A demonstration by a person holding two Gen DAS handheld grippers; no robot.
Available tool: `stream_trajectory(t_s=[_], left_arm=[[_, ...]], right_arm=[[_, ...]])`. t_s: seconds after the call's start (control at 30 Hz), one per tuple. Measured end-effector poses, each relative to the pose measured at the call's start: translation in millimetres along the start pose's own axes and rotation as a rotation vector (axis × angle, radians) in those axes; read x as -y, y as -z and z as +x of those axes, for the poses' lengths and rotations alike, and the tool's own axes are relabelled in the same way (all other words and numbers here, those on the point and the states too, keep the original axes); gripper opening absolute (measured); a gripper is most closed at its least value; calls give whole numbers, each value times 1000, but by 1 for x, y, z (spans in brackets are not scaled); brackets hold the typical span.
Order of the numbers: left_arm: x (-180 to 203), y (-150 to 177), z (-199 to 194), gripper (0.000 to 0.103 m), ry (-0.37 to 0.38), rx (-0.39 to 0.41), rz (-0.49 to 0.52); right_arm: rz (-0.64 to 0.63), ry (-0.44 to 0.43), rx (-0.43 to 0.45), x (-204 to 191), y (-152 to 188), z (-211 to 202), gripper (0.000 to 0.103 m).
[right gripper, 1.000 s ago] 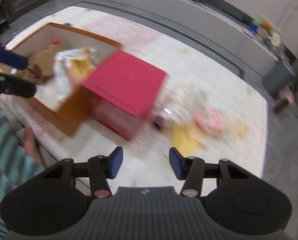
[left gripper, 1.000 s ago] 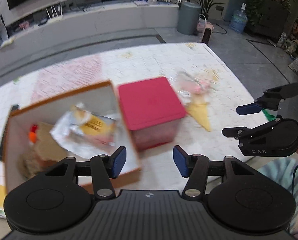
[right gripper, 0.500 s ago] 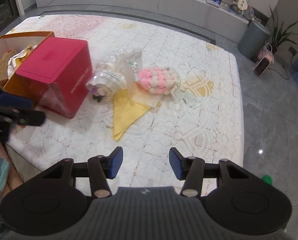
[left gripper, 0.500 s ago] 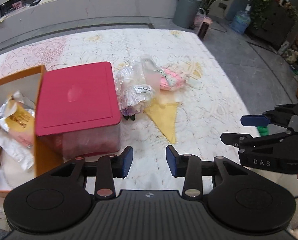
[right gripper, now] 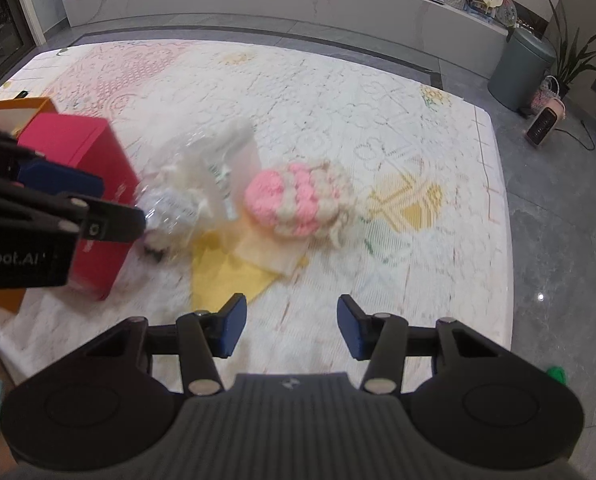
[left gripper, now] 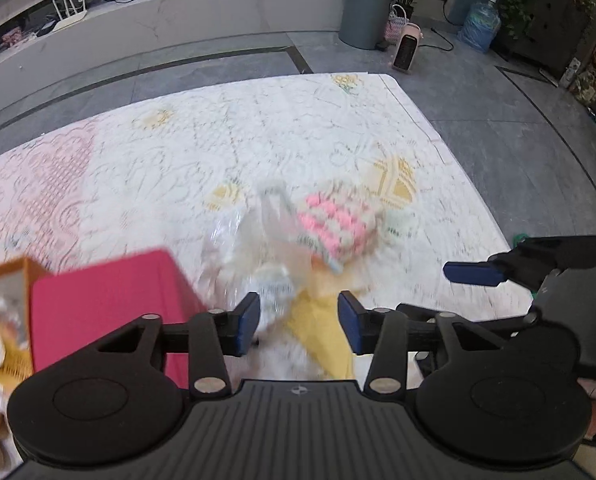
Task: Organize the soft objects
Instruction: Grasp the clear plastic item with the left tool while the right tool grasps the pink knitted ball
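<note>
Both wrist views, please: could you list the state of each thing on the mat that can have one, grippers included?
Left gripper: open, jaws just reopened, nothing between them.
Right gripper: open, empty.
Pink box: lid on.
Orange box: open, things inside.
Clear plastic bag: crumpled, beside the pink box.
Pink knitted item: lying on the cloths.
Yellow cloth: flat on the mat.

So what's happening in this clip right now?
A person holds a gripper in each hand over a small pile on a patterned mat. Neither the left gripper nor the right gripper holds anything; both jaws stand open. Ahead lie a pink knitted piece, crinkly plastic bags, a yellow cloth and a red box.
</note>
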State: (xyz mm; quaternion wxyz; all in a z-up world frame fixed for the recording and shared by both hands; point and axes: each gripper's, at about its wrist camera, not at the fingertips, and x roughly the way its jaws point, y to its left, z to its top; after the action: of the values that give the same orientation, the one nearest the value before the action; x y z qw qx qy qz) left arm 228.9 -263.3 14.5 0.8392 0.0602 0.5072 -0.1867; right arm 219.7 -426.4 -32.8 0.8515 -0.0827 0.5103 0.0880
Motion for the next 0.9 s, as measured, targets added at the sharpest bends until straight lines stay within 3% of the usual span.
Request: stream_trajectory(t_s=[0.07, 0.33, 0.47, 0.57, 0.63, 0.67, 0.77, 0.87, 0.9], left_arm=[[0, -9, 10, 69, 6, -8, -3], [2, -32, 57, 68, -30, -51, 7], [-4, -37, 73, 51, -17, -82, -9], [-7, -37, 84, 32, -7, -97, -12], [-11, -37, 89, 25, 14, -100, -28], [-13, -37, 90, 18, 23, -100, -33], [-17, -37, 95, 10, 35, -102, -43], [-19, -35, 98, 8, 39, -106, -51], [-19, -35, 97, 8, 42, -104, -53]], right_arm=[[-1, 0, 2, 5, -7, 8, 49], [-52, -27, 14, 12, -28, 39, 53], [-108, -31, 22, 7, -38, 55, 68], [-137, -30, 9, 5, -43, 69, 67], [-151, -21, 8, 4, -47, 77, 67], [-154, -20, 11, 4, -49, 81, 67], [-140, -44, 11, 5, -53, 89, 63], [-137, -45, -8, 3, -54, 96, 56], [-136, -44, -7, 3, -53, 97, 49]])
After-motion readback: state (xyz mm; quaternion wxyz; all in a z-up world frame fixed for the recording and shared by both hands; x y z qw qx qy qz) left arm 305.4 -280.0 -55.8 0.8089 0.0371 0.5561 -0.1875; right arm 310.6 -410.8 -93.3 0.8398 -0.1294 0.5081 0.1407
